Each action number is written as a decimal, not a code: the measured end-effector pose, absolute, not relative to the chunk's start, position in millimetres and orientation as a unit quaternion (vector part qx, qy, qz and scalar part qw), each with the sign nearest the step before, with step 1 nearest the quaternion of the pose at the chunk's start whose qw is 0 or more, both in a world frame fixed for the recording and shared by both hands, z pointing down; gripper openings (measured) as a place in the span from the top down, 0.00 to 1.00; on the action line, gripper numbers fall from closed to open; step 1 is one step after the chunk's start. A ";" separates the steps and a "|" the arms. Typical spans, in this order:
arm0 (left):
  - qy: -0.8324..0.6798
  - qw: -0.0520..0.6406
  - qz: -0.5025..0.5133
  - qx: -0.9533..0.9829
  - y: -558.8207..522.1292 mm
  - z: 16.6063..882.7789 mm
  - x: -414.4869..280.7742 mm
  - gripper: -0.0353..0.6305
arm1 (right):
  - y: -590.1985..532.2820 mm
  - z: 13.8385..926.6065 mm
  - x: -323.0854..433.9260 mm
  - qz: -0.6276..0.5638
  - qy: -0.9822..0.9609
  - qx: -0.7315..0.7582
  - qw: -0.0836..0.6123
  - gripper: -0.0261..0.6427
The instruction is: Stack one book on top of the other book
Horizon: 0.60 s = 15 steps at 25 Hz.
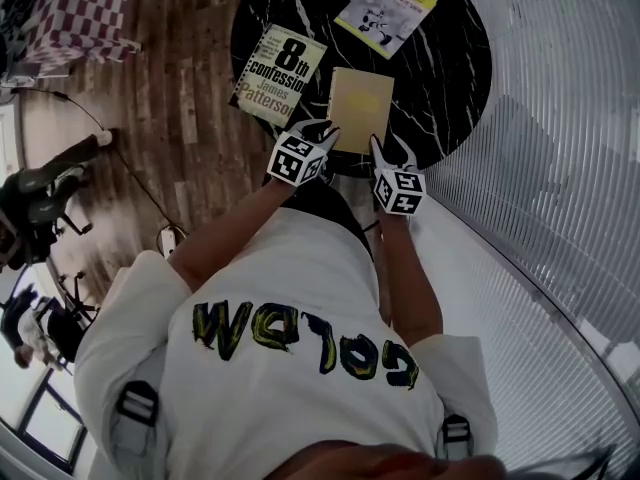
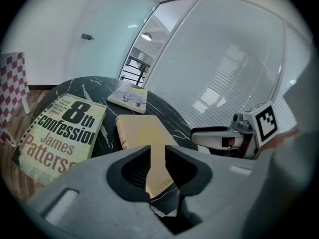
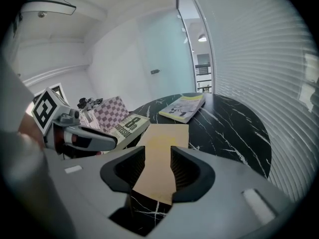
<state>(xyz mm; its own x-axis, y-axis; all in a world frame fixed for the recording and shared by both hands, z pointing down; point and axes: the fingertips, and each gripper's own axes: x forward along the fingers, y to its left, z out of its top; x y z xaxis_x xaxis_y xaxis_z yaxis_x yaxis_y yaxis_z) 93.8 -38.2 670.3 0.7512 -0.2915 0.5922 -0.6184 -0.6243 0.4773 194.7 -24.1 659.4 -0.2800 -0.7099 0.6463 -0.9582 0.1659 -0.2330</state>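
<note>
Three books lie on a round black marble table (image 1: pixel 450 78). A plain tan book (image 1: pixel 360 103) (image 2: pixel 142 131) (image 3: pixel 164 136) sits at the near middle. To its left is the "8th confession" book (image 1: pixel 278 76) (image 2: pixel 62 131) (image 3: pixel 127 126). A yellow-and-white book (image 1: pixel 386 10) (image 2: pixel 128 97) (image 3: pixel 183 107) lies at the far side. My left gripper (image 1: pixel 325 131) (image 2: pixel 157 156) hovers at the tan book's near left corner, and my right gripper (image 1: pixel 392 153) (image 3: pixel 158 156) hovers at its near right corner. Both are open, with nothing between the pads.
A checkered red-and-white object (image 1: pixel 80 8) stands on the wooden floor to the far left, and dark equipment (image 1: pixel 40 193) is at the left edge. A curved ribbed white wall (image 1: pixel 560 168) runs close along the table's right side. The person's torso fills the lower head view.
</note>
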 end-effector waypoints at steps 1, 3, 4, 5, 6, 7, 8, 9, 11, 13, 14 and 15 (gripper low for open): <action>-0.262 0.348 0.240 0.868 -38.4 674.1 94.4 0.82 | -24.1 663.1 196.0 0.314 -0.736 0.565 0.201 0.71; -0.264 0.356 0.245 0.862 -38.7 682.1 95.9 0.80 | -24.1 671.9 199.0 0.321 -0.734 0.562 0.204 0.69; -0.265 0.361 0.247 0.859 -38.9 686.6 96.4 0.78 | -24.2 677.1 200.3 0.325 -0.733 0.560 0.206 0.68; -0.267 0.366 0.250 0.856 -39.1 691.1 96.7 0.76 | -24.3 682.4 201.4 0.329 -0.732 0.558 0.210 0.66; -0.269 0.369 0.253 0.853 -39.3 695.6 96.8 0.74 | -24.4 687.5 202.7 0.332 -0.731 0.556 0.214 0.64; -0.271 0.371 0.257 0.850 -39.4 699.9 96.9 0.71 | -24.5 692.1 204.1 0.335 -0.730 0.555 0.218 0.63; -0.273 0.373 0.260 0.848 -39.6 703.7 97.1 0.70 | -24.7 696.2 205.6 0.337 -0.728 0.554 0.222 0.61; -0.274 0.375 0.263 0.846 -39.7 706.9 97.4 0.69 | -25.0 699.8 207.0 0.340 -0.727 0.553 0.224 0.59; -0.275 0.379 0.266 0.843 -40.2 711.7 98.2 0.67 | -25.8 705.8 209.0 0.348 -0.724 0.552 0.225 0.55; -0.276 0.384 0.270 0.839 -40.4 716.6 98.8 0.65 | -26.2 711.1 209.5 0.356 -0.723 0.548 0.225 0.53; -0.276 0.389 0.272 0.836 -40.0 719.7 99.3 0.64 | -26.1 714.1 209.3 0.360 -0.722 0.545 0.226 0.52; -0.275 0.395 0.274 0.832 -39.4 723.1 99.8 0.61 | -25.9 717.2 208.9 0.364 -0.722 0.542 0.227 0.50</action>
